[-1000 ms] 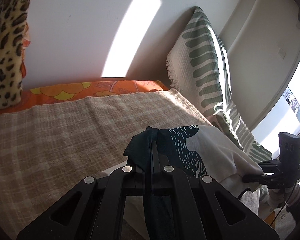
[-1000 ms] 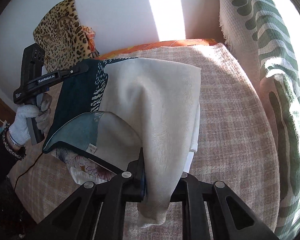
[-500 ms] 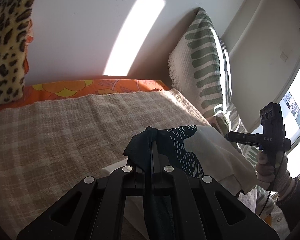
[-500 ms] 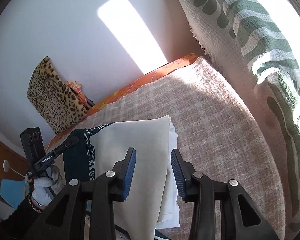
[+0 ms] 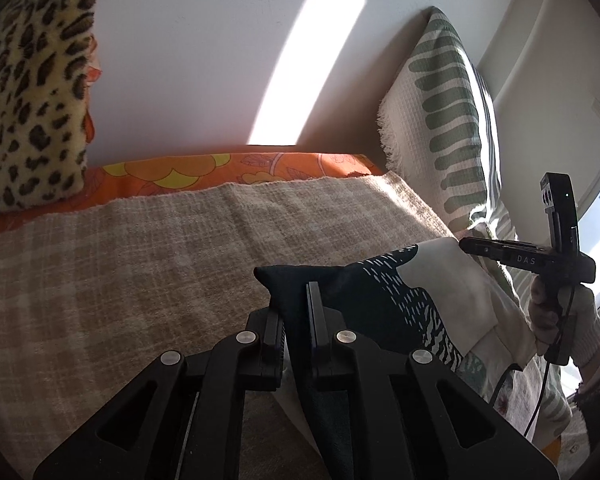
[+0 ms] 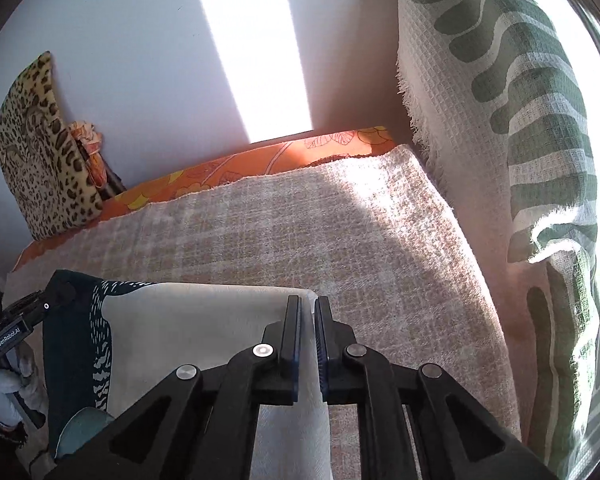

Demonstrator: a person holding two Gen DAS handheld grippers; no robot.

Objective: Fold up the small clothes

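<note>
A small garment, cream with a dark teal patterned end (image 5: 380, 296), lies on the beige woven blanket (image 5: 140, 264). My left gripper (image 5: 296, 304) has its jaws slightly apart with the dark teal corner of the garment still between them. My right gripper (image 6: 308, 312) is shut on the cream corner of the same garment (image 6: 188, 328). The right gripper shows in the left wrist view (image 5: 466, 245) at the garment's cream corner. The left gripper shows in the right wrist view (image 6: 54, 296) at the teal corner.
A leopard-print cushion (image 5: 28, 92) leans on the wall at the far left. A green-and-white patterned pillow (image 6: 520, 160) stands along the right. An orange floral sheet (image 5: 220, 168) shows past the blanket's far edge. The white wall is behind.
My right gripper let go of the garment, lifted open, then came down and shut on its cream corner. My left gripper's jaws have parted a little on the teal corner.
</note>
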